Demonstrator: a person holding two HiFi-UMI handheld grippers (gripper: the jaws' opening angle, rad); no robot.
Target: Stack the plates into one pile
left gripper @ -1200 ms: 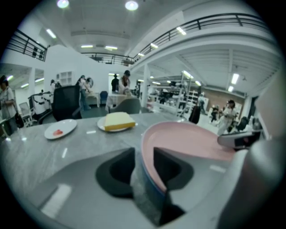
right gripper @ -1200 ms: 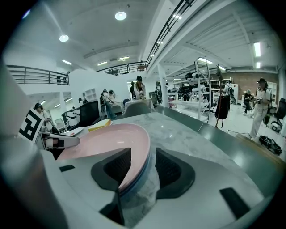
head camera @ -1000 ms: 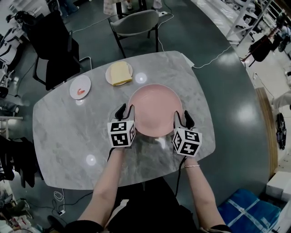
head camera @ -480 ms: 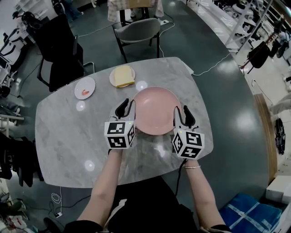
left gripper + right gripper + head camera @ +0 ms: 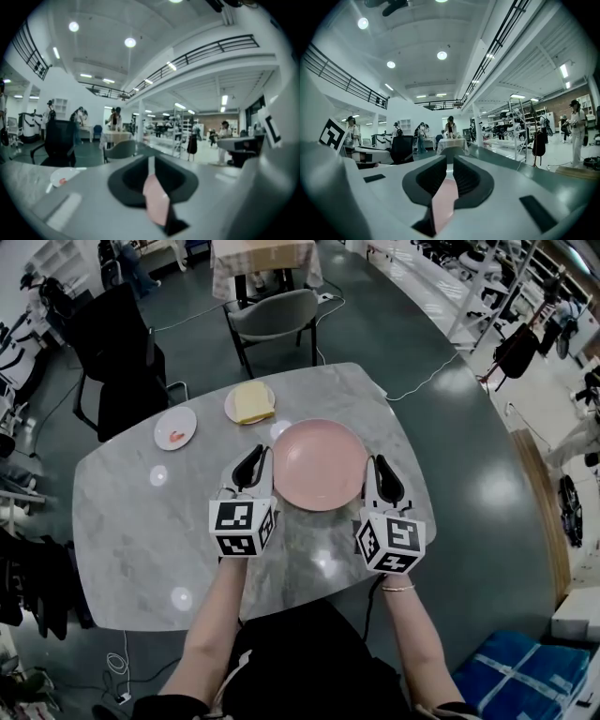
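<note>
Your grey marbled table (image 5: pixel 141 549) stands on a dark floor. Beyond its far edge sits a grey chair (image 5: pixel 274 315), with a black chair (image 5: pixel 117 352) further left. To your right, a white cable (image 5: pixel 431 371) trails across the floor, and a blue bag (image 5: pixel 506 676) lies nearer you.

The left gripper (image 5: pixel 251 466) and right gripper (image 5: pixel 383 476) each join curved black jaws, closing on the rim of the pink plate (image 5: pixel 319 465), to a white cube with black square markers. The person wears dark clothing and a thin bracelet (image 5: pixel 398 584) on the right wrist, with a black cable (image 5: pixel 369 607) beside it.
</note>
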